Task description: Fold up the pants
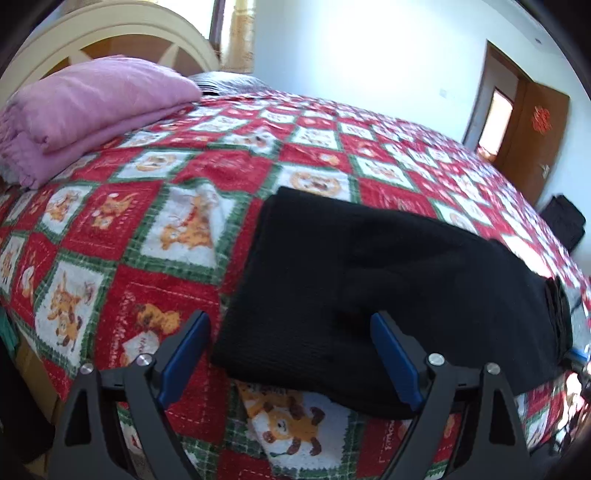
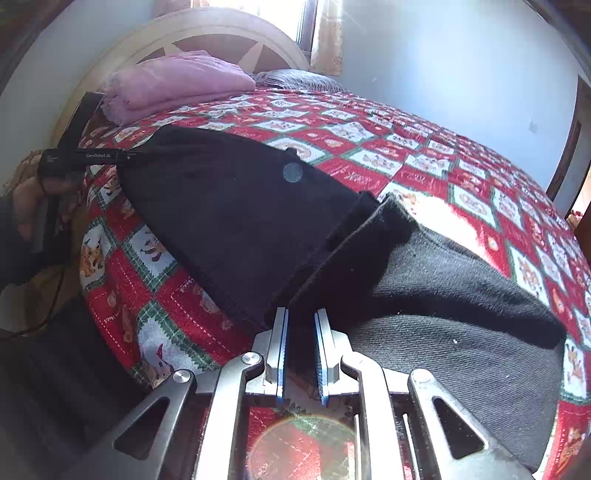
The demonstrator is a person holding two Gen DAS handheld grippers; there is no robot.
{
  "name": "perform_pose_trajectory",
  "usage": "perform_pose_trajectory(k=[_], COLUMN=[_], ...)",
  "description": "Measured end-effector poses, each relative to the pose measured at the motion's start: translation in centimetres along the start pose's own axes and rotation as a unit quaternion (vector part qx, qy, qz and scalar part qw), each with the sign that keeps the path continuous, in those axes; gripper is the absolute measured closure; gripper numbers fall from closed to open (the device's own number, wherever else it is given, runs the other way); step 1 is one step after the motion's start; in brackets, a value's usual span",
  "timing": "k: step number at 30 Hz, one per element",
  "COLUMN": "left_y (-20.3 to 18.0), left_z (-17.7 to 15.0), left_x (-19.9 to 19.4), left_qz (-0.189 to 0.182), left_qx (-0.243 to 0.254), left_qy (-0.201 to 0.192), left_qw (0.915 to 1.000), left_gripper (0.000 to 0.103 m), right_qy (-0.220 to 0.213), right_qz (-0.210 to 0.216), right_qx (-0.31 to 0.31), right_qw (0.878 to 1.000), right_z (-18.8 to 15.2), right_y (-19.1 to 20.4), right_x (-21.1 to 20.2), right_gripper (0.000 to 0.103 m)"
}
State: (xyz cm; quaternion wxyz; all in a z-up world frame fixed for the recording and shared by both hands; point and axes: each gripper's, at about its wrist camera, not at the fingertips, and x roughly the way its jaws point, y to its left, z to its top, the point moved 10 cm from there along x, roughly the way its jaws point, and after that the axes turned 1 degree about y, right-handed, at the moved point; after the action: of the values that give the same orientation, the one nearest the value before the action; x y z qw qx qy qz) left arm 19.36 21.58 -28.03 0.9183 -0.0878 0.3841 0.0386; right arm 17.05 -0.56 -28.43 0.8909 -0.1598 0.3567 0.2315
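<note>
The left gripper (image 1: pixel 290 326) is being held low over the quilt (image 1: pixel 147 229) with jaws spread wide, the folded black pants (image 1: pixel 369 277) lying between and ahead of them. The right gripper (image 2: pixel 301 325) is being held level, jaws clamped on a pants edge.

Bright window (image 2: pixel 280 14) glare — fisheye-warped edges, slight blur

Both wrist cameras looked low and close across the bed (image 1: pixel 221 173). Both views shared the black pants (image 1: pixel 369 280) and the pink blanket (image 2: pixel 177 81).
</note>
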Motion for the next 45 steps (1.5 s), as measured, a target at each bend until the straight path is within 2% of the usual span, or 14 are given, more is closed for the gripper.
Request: perform_pose_trajectory(k=[1, 2, 8, 11, 14, 19, 22, 28, 34, 37, 39, 41, 43, 45], left_y=[0.0, 0.2, 1.7, 1.5, 0.9, 0.2, 0.5, 0.1, -1.0, -0.2, 0.5, 0.3, -0.7, -2.0], left_z=[-0.1, -0.1, 0.3, 0.0, 0.2, 0.0, -0.1, 0.3, 1.0, 0.5, 0.0, 0.2, 0.8, 1.6], left_x=[0.2, 0.3, -0.1, 0.2, -0.1, 0.1, 0.4, -1.0, -2.8, -2.0, -1.6, -2.1, -3.1, -4.1], left_qz=[0.002, 0.004, 0.012, -0.011, -0.014, -0.014, -0.038, -0.023, 0.021, 0.022, 0.011, 0.008, 0.016, 0.013], left_qx=[0.002, -0.001, -0.028, -0.033, -0.020, -0.017, -0.034, -0.019, 0.006, -0.010, -0.039, -0.036, -0.004, 0.018], left_qy=[0.005, 0.000, -0.014, -0.007, -0.012, -0.005, -0.007, -0.007, 0.002, 0.012, 0.009, -0.005, -0.025, -0.039], left_qw=[1.0000, 1.0000, 0.9994, 0.9994, 0.9996, 0.9997, 0.9987, 0.9995, 0.9998, 0.9996, 0.9991, 0.9993, 0.9996, 0.9990], left_gripper=[0.011, 0.009, 0.006, 0.014, 0.034, 0.037, 0.037, 0.063, 0.065, 0.053, 0.051, 0.054, 0.069, 0.075], right_qy=[0.001, -0.004, -0.025, -0.024, -0.024, -0.018, -0.017, -0.021, -0.023, -0.020, -0.019, -0.019, -0.018, -0.017], right_qz=[-0.001, -0.001, 0.019, 0.023, 0.019, 0.017, 0.014, 0.009, 0.006, 0.005, 0.004, 0.003, 0.005, 0.004], right_qx=[0.002, 0.005, 0.011, 0.015, 0.011, 0.006, 0.003, 0.007, 0.013, 0.014, 0.010, 0.009, 0.011, 0.011], right_qw=[1.000, 1.000, 0.999, 0.999, 0.999, 1.000, 1.000, 1.000, 1.000, 1.000, 1.000, 1.000, 1.000, 1.000], right_z=[0.0, 0.1, -0.2, -0.2, -0.3, -0.6, -0.7, -0.5, -0.6, -0.7, -0.7, -0.7, -0.7, -0.8], right_y=[-0.1, -0.1, 0.2, 0.5, 0.9, 1.5, 1.6, 1.4, 0.8, 0.7, 0.8, 0.9, 1.0, 1.0], right_x=[-0.1, -0.3, -1.1, -0.9, -0.8, -0.3, -0.2, -0.5, -0.6, -0.4, -0.4, -0.4, -0.3, -0.2], right_gripper=[0.062, 0.051, 0.051, 0.051, 0.051, 0.051, 0.051, 0.051, 0.051, 0.051, 0.051, 0.051, 0.051, 0.050])
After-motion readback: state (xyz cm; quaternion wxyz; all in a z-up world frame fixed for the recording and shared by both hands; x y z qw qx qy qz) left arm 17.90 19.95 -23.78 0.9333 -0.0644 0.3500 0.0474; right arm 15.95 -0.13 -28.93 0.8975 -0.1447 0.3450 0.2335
